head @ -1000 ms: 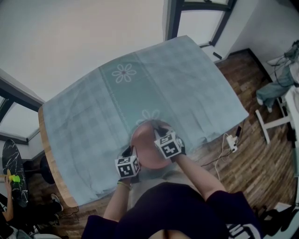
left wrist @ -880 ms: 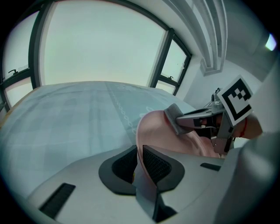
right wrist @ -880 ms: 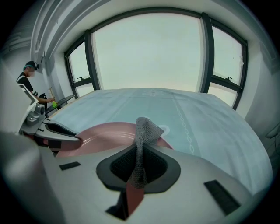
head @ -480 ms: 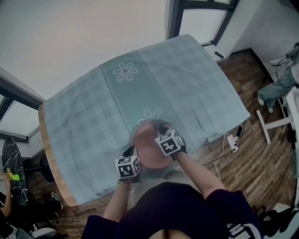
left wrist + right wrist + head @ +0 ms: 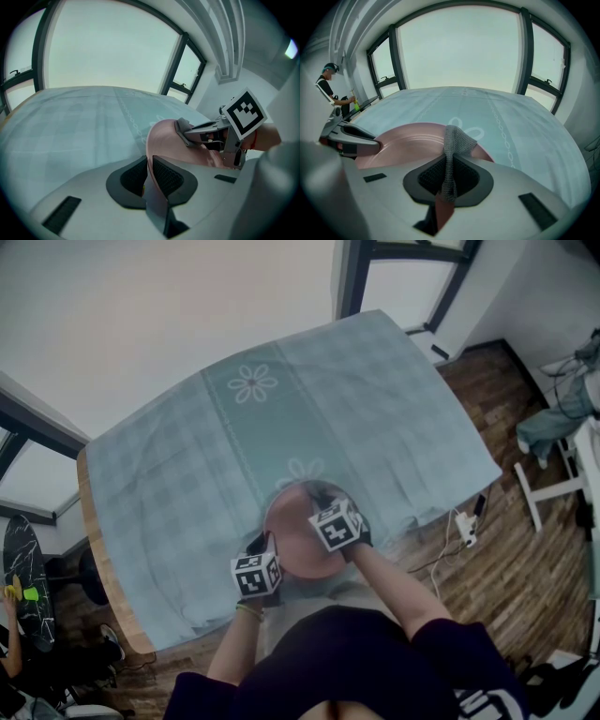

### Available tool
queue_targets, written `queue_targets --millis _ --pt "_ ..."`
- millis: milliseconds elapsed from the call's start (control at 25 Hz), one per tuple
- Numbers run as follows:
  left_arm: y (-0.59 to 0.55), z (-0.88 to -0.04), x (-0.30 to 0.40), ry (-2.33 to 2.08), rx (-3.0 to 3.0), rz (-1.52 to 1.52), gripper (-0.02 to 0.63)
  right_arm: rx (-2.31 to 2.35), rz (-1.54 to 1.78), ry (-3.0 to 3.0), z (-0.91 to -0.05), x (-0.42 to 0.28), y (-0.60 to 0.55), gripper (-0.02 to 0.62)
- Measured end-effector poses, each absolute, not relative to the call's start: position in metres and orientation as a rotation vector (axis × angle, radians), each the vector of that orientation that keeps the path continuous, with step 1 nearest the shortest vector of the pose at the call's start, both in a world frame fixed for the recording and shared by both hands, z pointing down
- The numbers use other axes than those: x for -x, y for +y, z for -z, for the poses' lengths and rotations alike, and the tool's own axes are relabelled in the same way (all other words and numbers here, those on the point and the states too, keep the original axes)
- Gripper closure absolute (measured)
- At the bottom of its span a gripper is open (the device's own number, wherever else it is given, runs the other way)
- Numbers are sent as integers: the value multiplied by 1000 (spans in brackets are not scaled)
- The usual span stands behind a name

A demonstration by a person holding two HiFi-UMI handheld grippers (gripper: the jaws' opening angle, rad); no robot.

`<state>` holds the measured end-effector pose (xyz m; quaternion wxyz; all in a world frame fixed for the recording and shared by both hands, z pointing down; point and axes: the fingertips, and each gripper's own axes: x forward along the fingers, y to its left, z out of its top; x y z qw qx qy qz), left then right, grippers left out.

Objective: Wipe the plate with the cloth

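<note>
Left gripper (image 5: 147, 163) jaws have just been closing on plate (image 5: 171, 140) rim, right gripper (image 5: 450, 165) jaws pinch cloth (image 5: 457, 139). Press cloth flat, sweep slowly

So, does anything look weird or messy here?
Nothing stands out. The left gripper, its jaws having just closed further, grips the pink plate by its rim, the right gripper pinches the grey cloth, and the tablecloth shows no spills.

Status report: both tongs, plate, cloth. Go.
Left tongs just been closing, now clamped on pink plate rim. Right tongs shut on grey cloth, cloth over plate. Nothing blocking.
</note>
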<state>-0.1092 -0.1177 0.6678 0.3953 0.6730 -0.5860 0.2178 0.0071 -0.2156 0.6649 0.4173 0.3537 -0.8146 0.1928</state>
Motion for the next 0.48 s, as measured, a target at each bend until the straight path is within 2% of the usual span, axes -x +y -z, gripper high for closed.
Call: queue_targets --millis 480 --pt "-117 -667 109 -1482 -1702 -539 558 -804 -462 -2083 -664 15 -199 561"
